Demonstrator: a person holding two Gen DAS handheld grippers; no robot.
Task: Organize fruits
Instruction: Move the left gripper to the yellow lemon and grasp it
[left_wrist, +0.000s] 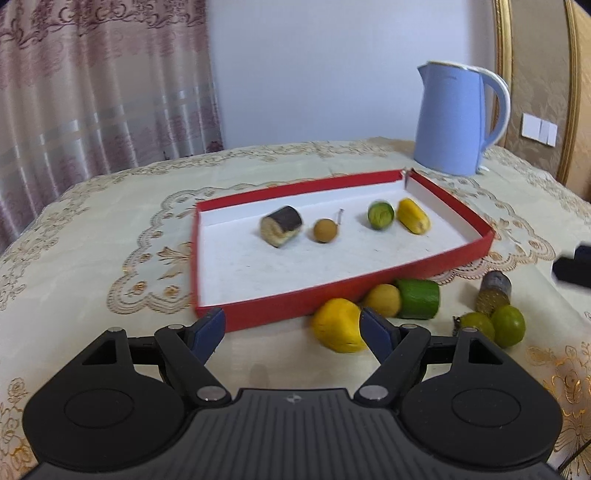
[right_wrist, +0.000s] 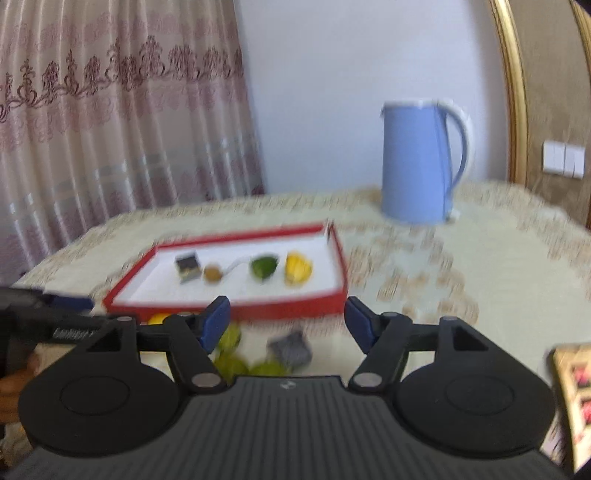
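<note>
A red-walled white tray holds a dark-skinned piece, a small brown round fruit, a green piece and a yellow piece. In front of the tray lie a yellow fruit, a small yellow round fruit, a green chunk, a dark chunk and two green round fruits. My left gripper is open and empty before the tray's near wall. My right gripper is open and empty above the loose fruits; its view is blurred.
A blue kettle stands behind the tray on the lace tablecloth. A curtain hangs at the back left. In the right wrist view the left gripper's body shows at the left edge, and a patterned box at the right edge.
</note>
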